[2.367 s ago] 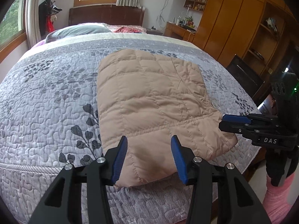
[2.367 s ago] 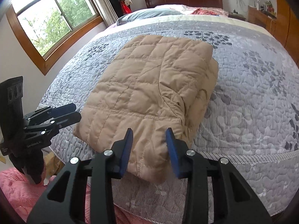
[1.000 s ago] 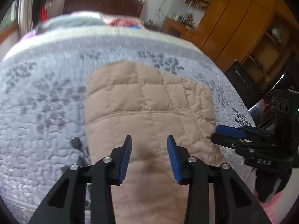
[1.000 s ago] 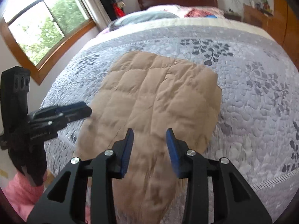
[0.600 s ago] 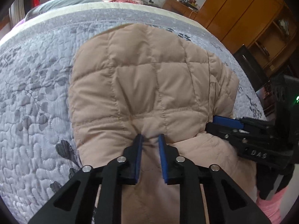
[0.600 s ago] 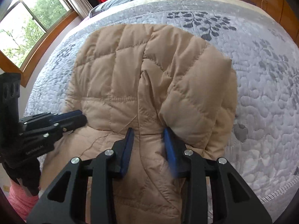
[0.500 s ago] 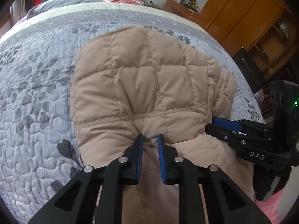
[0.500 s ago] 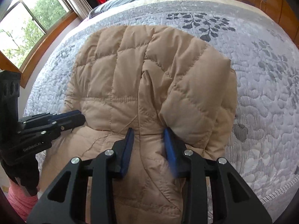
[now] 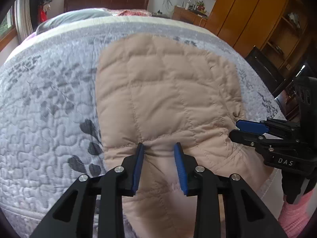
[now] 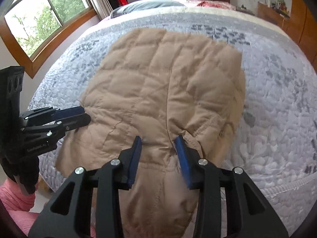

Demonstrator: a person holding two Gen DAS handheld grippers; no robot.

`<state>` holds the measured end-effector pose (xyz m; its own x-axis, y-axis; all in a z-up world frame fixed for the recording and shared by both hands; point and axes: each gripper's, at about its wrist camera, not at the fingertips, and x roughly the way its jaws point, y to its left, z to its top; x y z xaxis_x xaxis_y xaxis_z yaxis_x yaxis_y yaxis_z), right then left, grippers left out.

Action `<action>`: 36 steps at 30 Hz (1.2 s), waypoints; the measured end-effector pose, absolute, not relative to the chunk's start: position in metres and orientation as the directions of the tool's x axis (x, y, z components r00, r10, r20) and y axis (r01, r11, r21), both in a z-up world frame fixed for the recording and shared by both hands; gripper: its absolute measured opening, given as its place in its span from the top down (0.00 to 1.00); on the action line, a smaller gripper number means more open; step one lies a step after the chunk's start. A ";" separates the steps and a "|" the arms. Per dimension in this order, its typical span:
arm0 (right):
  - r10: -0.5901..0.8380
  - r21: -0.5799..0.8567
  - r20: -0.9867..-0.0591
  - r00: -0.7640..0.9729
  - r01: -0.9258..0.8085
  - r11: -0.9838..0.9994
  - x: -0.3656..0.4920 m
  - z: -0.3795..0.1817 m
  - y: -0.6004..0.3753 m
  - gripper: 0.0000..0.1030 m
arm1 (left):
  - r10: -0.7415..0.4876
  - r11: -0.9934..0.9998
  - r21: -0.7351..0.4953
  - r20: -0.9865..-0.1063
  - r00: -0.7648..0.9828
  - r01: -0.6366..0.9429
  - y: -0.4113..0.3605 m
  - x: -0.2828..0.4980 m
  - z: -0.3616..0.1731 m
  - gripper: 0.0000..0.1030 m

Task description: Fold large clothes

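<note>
Left wrist view shows the left tongs [image 9: 159,148] and right tongs [image 10: 159,141] both parted astride the folded beige quilted puffer jacket [image 9: 168,91] at the grey patterned bed's [image 9: 49,103] near edge, so the release seems underway; next, probably smoothing or another fold.

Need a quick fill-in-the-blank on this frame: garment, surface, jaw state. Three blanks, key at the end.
1. The quilted jacket is ____ in colour.
2. It lies on a grey patterned ____.
3. The left gripper has its jaws ____, with a fold of fabric between them.
4. The right gripper has its jaws ____.

Missing words: tan; bedspread; open; open
</note>
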<state>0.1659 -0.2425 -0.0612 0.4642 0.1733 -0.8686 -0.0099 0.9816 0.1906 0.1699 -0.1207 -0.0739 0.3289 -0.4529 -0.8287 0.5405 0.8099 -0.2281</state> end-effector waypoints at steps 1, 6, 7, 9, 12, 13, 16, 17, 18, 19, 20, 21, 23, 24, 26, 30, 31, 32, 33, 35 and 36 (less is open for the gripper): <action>0.162 0.179 -0.868 0.468 -0.009 0.984 0.169 -0.069 -0.241 0.64 | -0.448 0.810 -0.219 -0.829 0.333 0.544 -0.123 0.171 -0.078 0.68; 0.163 0.193 -0.861 0.482 0.015 0.981 0.173 -0.077 -0.242 0.64 | -0.440 0.815 -0.203 -0.827 0.351 0.543 -0.123 0.170 -0.083 0.68; 0.160 0.192 -0.860 0.485 0.015 0.981 0.173 -0.076 -0.242 0.64 | -0.440 0.817 -0.204 -0.826 0.353 0.540 -0.122 0.169 -0.082 0.68; 0.157 0.189 -0.858 0.490 0.017 0.982 0.170 -0.070 -0.242 0.64 | -0.437 0.822 -0.201 -0.822 0.365 0.532 -0.120 0.168 -0.078 0.68; 0.164 0.197 -0.838 0.520 0.008 0.980 0.159 -0.053 -0.242 0.62 | -0.430 0.828 -0.178 -0.811 0.398 0.532 -0.117 0.159 -0.067 0.68; 0.176 0.208 -0.829 0.531 0.001 0.978 0.155 -0.047 -0.243 0.61 | -0.431 0.828 -0.174 -0.806 0.406 0.533 -0.114 0.155 -0.062 0.68; 0.222 0.262 -0.798 0.560 -0.010 0.965 0.143 -0.031 -0.250 0.59 | -0.438 0.830 -0.186 -0.801 0.409 0.525 -0.105 0.149 -0.053 0.68; 0.235 0.277 -0.789 0.567 -0.014 0.961 0.140 -0.027 -0.253 0.59 | -0.438 0.832 -0.185 -0.798 0.414 0.523 -0.101 0.147 -0.050 0.68; 0.245 0.289 -0.781 0.574 -0.015 0.957 0.136 -0.023 -0.257 0.57 | -0.438 0.832 -0.183 -0.796 0.418 0.524 -0.099 0.146 -0.047 0.68; 0.246 0.296 -0.775 0.583 -0.010 0.955 0.133 -0.021 -0.261 0.53 | -0.438 0.832 -0.180 -0.793 0.423 0.524 -0.097 0.144 -0.045 0.68; 0.246 0.302 -0.770 0.589 -0.003 0.953 0.131 -0.019 -0.265 0.51 | -0.438 0.833 -0.175 -0.788 0.432 0.525 -0.094 0.142 -0.042 0.68; 0.246 0.306 -0.766 0.594 0.002 0.952 0.130 -0.017 -0.268 0.50 | -0.436 0.834 -0.171 -0.786 0.438 0.525 -0.092 0.140 -0.041 0.68; 0.249 0.324 -0.758 0.603 0.017 0.946 0.123 -0.015 -0.277 0.50 | -0.435 0.836 -0.169 -0.784 0.443 0.522 -0.087 0.138 -0.040 0.68; 0.251 0.332 -0.755 0.605 0.023 0.943 0.121 -0.014 -0.279 0.49 | -0.437 0.836 -0.173 -0.784 0.441 0.520 -0.086 0.137 -0.040 0.68; 0.263 0.357 -0.747 0.611 0.034 0.934 0.118 -0.015 -0.287 0.44 | -0.439 0.837 -0.179 -0.784 0.439 0.517 -0.082 0.136 -0.039 0.68; 0.268 0.380 -0.738 0.619 0.052 0.924 0.111 -0.018 -0.298 0.38 | -0.448 0.837 -0.191 -0.778 0.440 0.514 -0.075 0.132 -0.038 0.61; 0.274 0.387 -0.737 0.618 0.053 0.920 0.111 -0.019 -0.300 0.36 | -0.451 0.836 -0.196 -0.777 0.439 0.512 -0.072 0.131 -0.038 0.60; 0.285 0.400 -0.734 0.617 0.053 0.915 0.110 -0.021 -0.303 0.35 | -0.454 0.836 -0.201 -0.776 0.438 0.510 -0.070 0.130 -0.038 0.58; 0.293 0.410 -0.731 0.616 0.052 0.911 0.108 -0.023 -0.304 0.33 | -0.454 0.837 -0.203 -0.775 0.439 0.508 -0.068 0.130 -0.038 0.56; 0.320 0.439 -0.724 0.611 0.050 0.897 0.107 -0.026 -0.308 0.30 | -0.458 0.838 -0.208 -0.771 0.442 0.505 -0.064 0.129 -0.037 0.54; 0.328 0.447 -0.722 0.609 0.049 0.893 0.105 -0.028 -0.309 0.28 | -0.462 0.836 -0.213 -0.770 0.441 0.506 -0.062 0.129 -0.037 0.52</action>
